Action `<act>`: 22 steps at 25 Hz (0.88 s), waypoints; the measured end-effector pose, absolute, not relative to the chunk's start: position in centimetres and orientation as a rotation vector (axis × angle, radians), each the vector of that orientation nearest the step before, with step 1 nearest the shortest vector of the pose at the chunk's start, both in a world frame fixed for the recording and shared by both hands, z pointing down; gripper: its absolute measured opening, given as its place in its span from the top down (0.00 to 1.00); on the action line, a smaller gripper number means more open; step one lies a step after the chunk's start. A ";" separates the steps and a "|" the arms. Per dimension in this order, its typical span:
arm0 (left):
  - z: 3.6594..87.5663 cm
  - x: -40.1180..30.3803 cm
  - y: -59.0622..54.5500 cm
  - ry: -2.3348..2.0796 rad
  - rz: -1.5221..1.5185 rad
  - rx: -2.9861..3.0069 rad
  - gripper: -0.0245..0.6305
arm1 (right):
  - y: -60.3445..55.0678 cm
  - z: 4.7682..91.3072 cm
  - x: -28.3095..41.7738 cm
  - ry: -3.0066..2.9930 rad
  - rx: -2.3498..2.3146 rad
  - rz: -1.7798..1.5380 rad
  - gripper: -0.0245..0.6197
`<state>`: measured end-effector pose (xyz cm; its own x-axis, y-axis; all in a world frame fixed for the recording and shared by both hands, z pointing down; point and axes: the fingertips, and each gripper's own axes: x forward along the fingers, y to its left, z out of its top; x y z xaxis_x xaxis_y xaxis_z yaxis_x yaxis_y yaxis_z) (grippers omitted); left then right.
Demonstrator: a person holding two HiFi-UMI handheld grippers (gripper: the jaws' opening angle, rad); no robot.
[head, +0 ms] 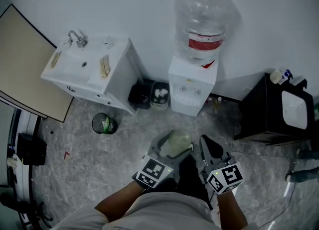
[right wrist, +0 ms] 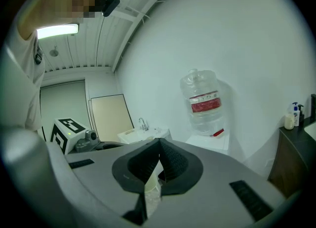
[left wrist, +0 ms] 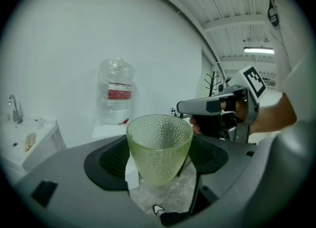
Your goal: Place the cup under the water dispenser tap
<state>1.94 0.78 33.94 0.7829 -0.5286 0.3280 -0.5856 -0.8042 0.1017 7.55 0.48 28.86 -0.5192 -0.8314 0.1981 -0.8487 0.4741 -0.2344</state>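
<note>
A pale green, dimpled glass cup [head: 175, 143] stands upright between the jaws of my left gripper [head: 173, 147], which is shut on it. In the left gripper view the cup [left wrist: 159, 148] fills the gap between the black pads [left wrist: 112, 160]. The white water dispenser [head: 192, 87] with its clear bottle [head: 202, 25] stands against the wall, some way ahead of the cup. My right gripper [head: 209, 148] is beside the left one, shut and empty. Its jaw tips meet in the right gripper view [right wrist: 159, 145], where the dispenser bottle [right wrist: 203, 101] shows ahead to the right.
A white sink cabinet [head: 89, 69] stands left of the dispenser, with a black bag and a small bin [head: 159, 94] between them. A green bin [head: 103, 123] sits on the marbled floor. A black cabinet [head: 259, 109] with a white basin is at right. A board [head: 25, 59] leans at far left.
</note>
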 end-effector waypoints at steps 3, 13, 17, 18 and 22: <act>35.1 2.7 -3.1 -0.894 0.408 2.771 0.39 | -3.6 29.9 7.8 -2.674 1.462 0.481 0.94; 39.5 4.4 -15.9 -0.965 0.392 2.809 0.39 | -18.2 31.7 9.3 -2.761 1.287 0.499 0.94; 44.3 4.3 -18.9 -0.949 0.461 2.816 0.39 | -21.0 33.5 9.3 -2.769 1.277 0.507 0.94; 46.0 4.3 -19.3 -0.934 0.478 2.818 0.39 | -21.3 34.3 9.2 -2.767 1.282 0.509 0.94; 54.2 4.2 -21.1 -0.886 0.529 2.805 0.39 | -22.3 39.8 8.3 -2.749 1.331 0.517 0.94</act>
<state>4.15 -21.13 54.21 0.7630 -0.5262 0.3754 -0.5801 -0.8136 0.0387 8.33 -22.29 39.80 -0.6301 -0.7548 0.1823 -0.7695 0.5754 -0.2772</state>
